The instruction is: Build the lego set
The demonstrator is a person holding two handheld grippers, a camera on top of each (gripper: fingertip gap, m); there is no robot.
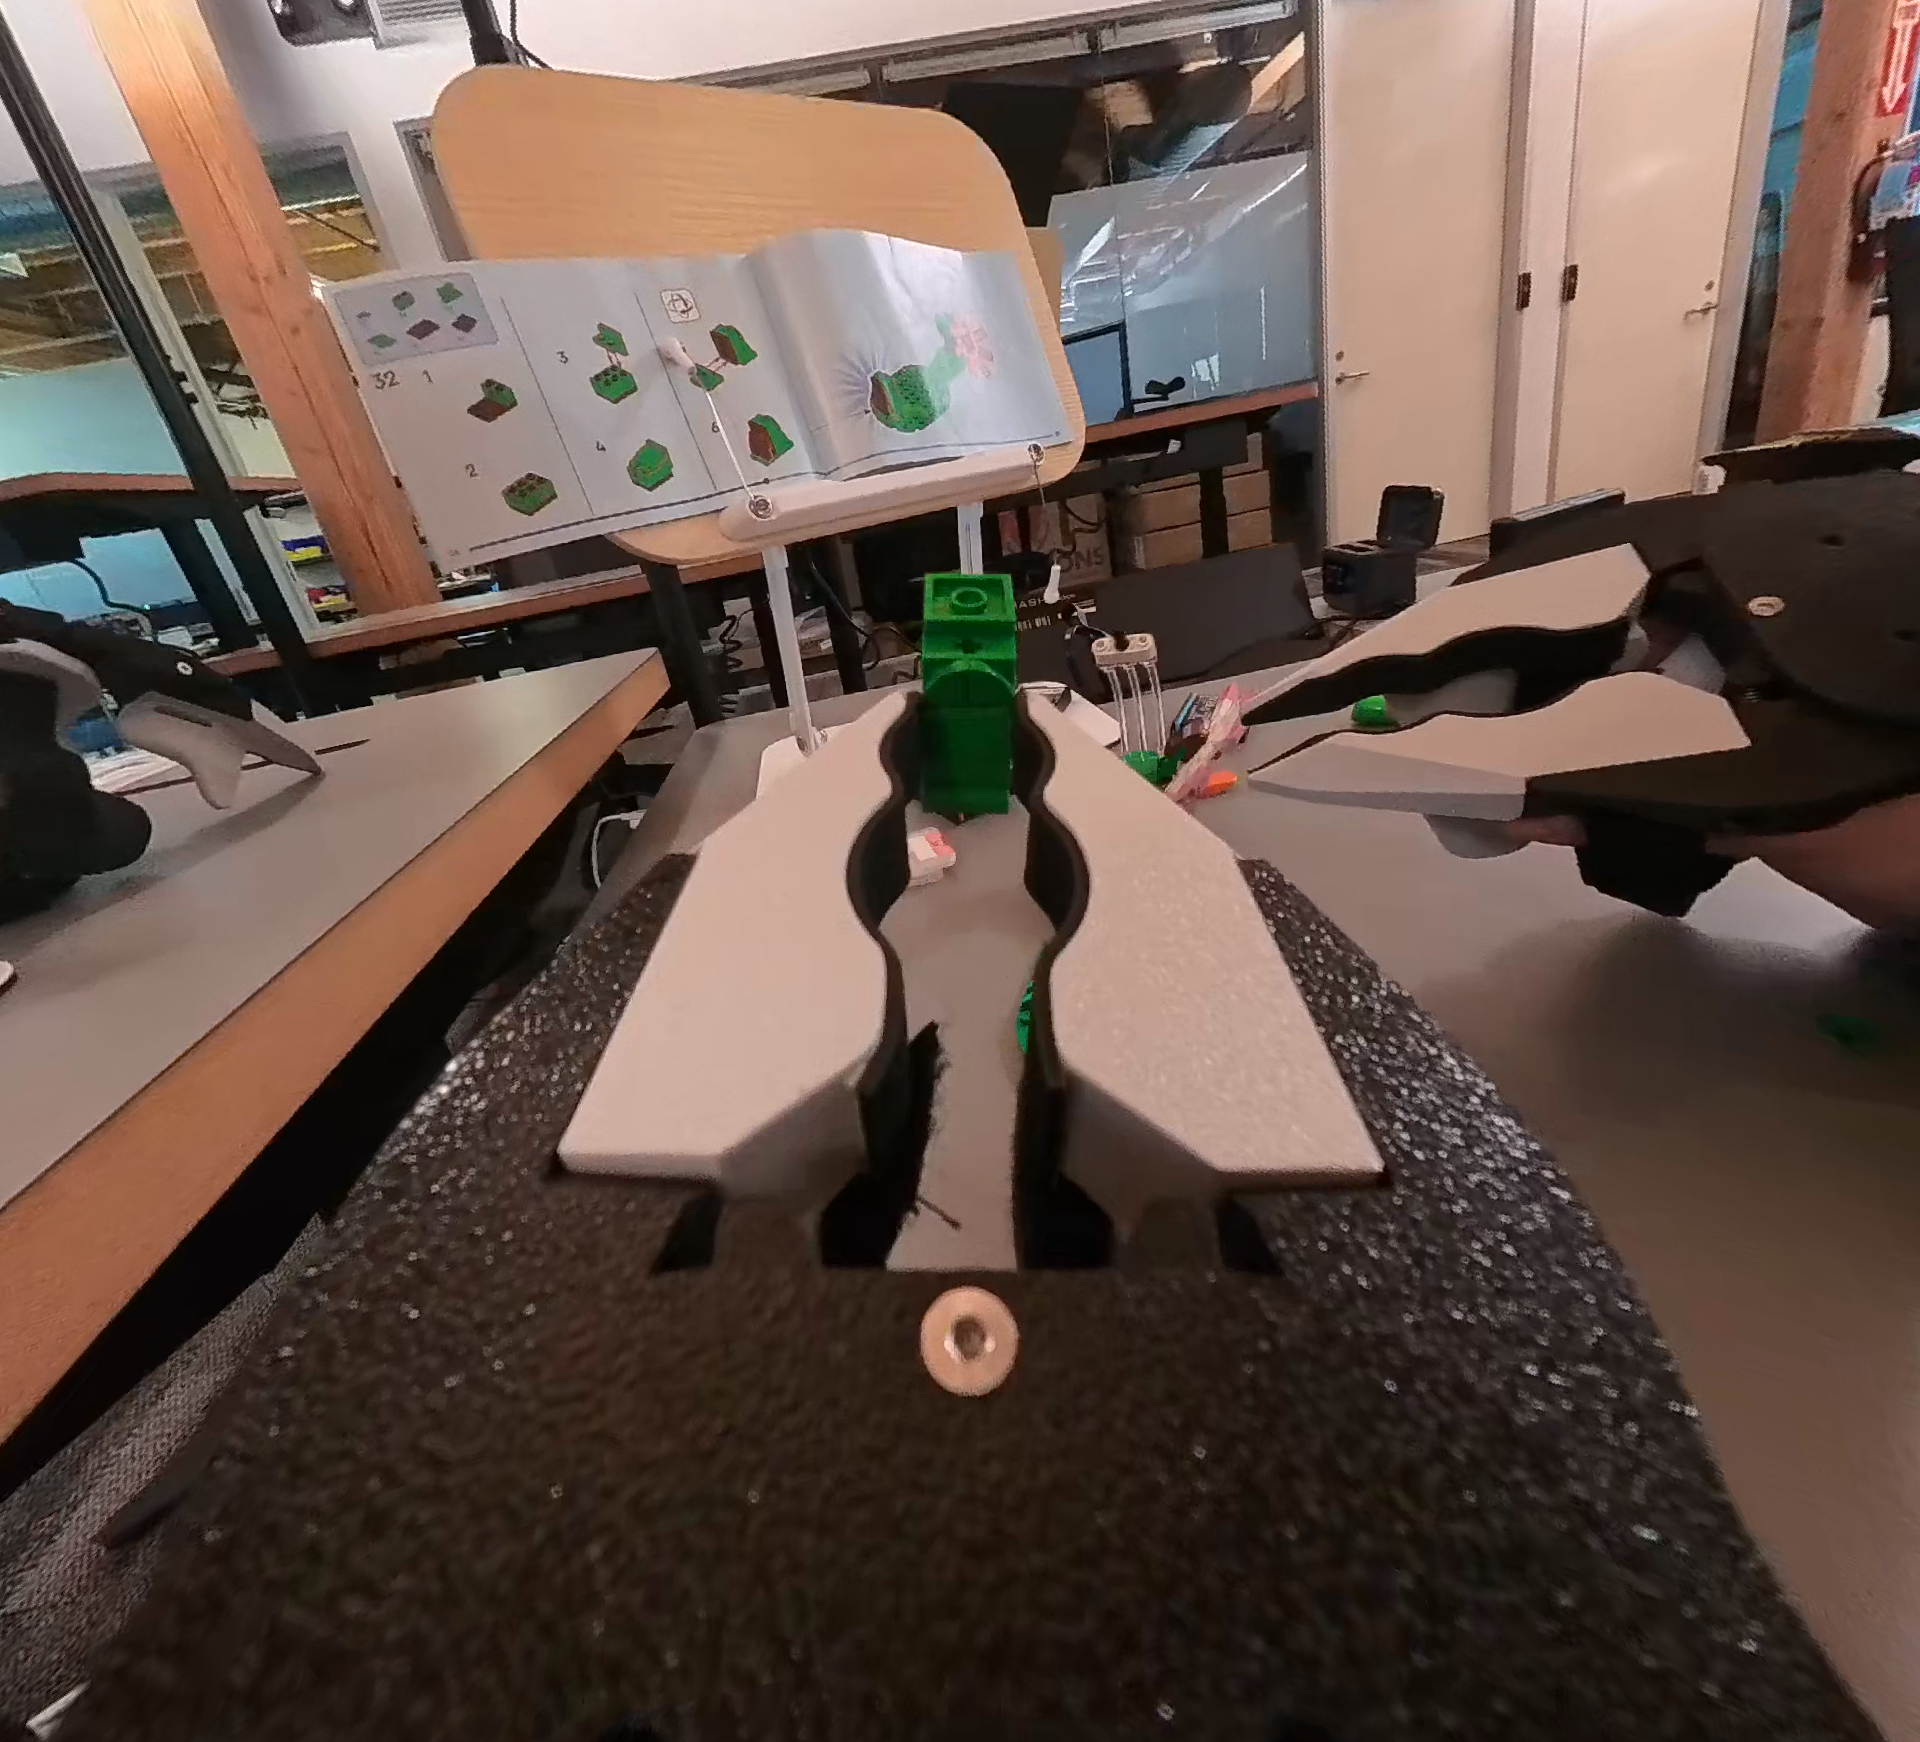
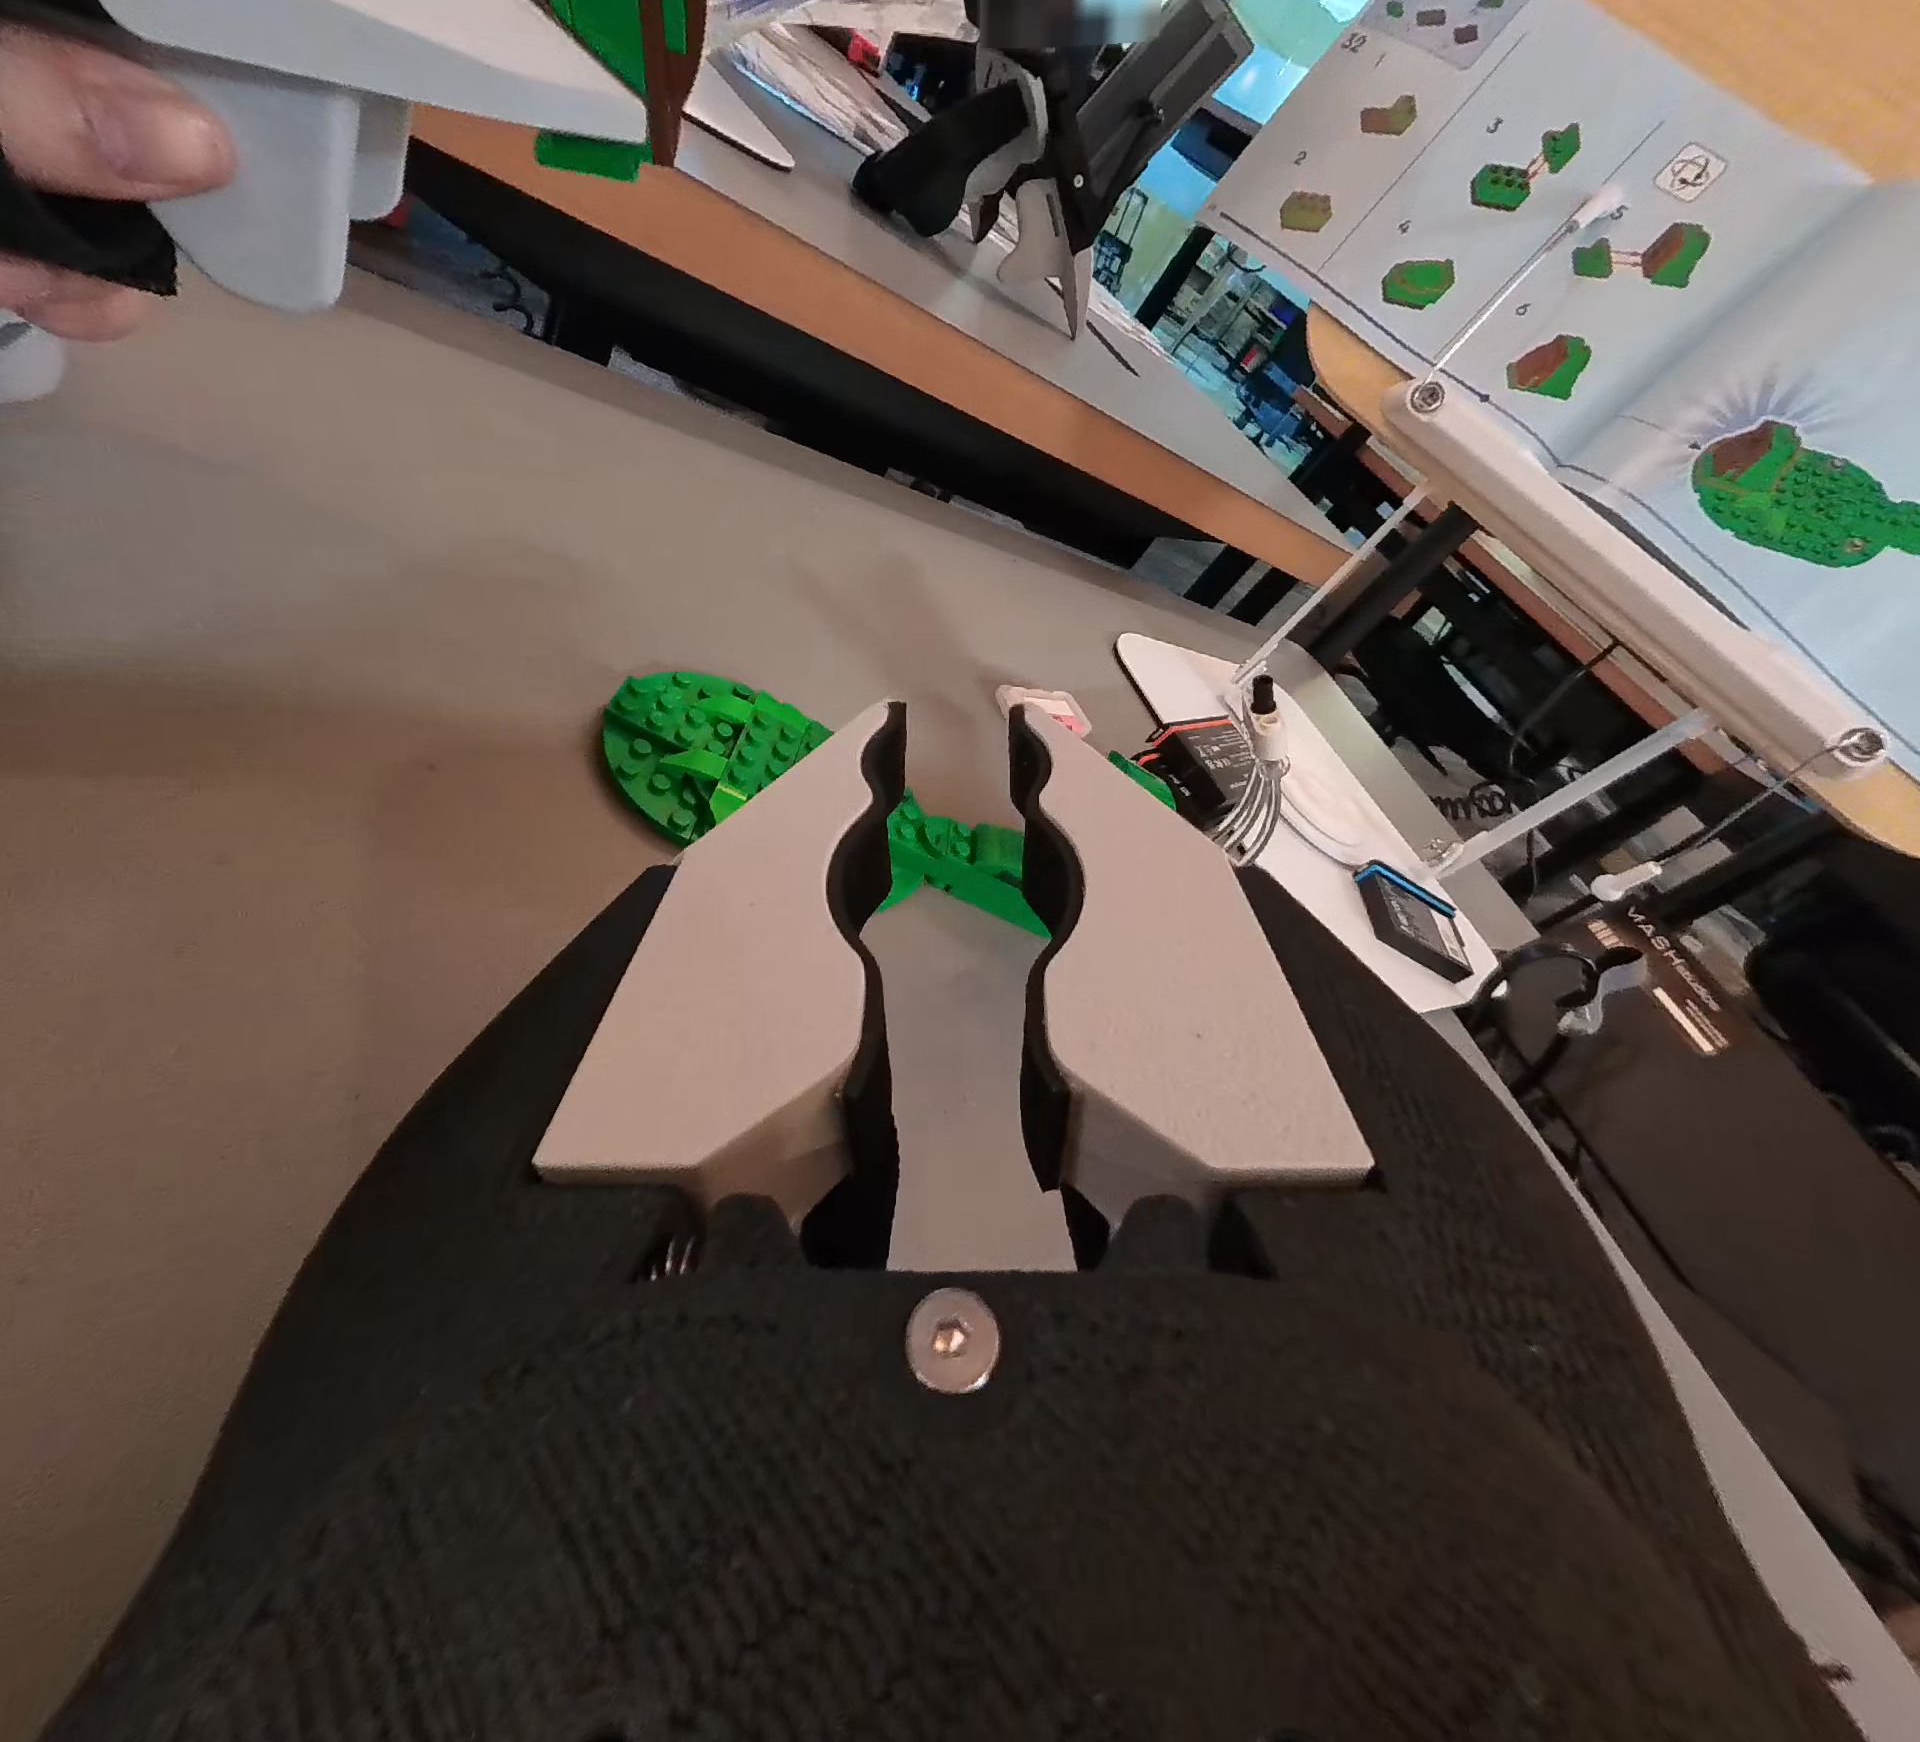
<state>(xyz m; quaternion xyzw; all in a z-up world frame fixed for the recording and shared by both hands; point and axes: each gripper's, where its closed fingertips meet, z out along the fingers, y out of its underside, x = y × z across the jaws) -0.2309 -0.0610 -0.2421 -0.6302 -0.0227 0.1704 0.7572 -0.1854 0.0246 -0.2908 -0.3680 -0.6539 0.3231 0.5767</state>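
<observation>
My left gripper is shut on a small green brick assembly with a brown underside, held upright above the grey table. It also shows at the top left of the right wrist view. My right gripper is open and empty, low over the table, and shows at the right of the left wrist view. A round green studded lego build lies on the table just left of and partly under its fingers. A small white and pink piece lies just beyond the fingertips.
An open instruction booklet rests on a wooden stand at the table's far edge. A white base plate holds cables and a small black box. Another table with a spare gripper stands to the left. The gap from one gripper's tips to the other's is roughly 11 cm.
</observation>
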